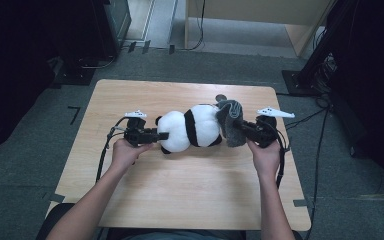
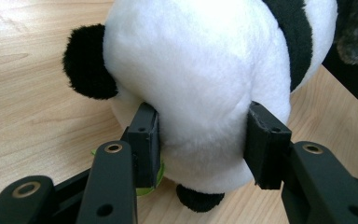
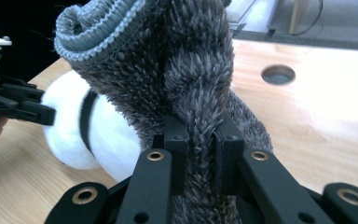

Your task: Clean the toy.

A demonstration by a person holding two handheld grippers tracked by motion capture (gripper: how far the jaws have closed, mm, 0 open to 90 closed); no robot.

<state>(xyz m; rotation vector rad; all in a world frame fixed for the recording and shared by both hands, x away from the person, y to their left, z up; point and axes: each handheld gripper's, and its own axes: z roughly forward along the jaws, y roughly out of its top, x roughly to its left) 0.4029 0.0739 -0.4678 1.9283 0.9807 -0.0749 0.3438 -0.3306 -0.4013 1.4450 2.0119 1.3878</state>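
A black-and-white panda plush lies on its side in the middle of the wooden table. My left gripper is shut on the plush's white head end, its pads pressing in from both sides. A fuzzy grey knitted sock sits over the plush's right end. My right gripper is shut on a pinched fold of the sock, lifted above the table. In the right gripper view the plush lies behind the sock, with the left gripper at the far left.
A round cable hole is in the table near its far right corner. Cables trail off the table's right side. Dark stands and furniture ring the table on the grey floor.
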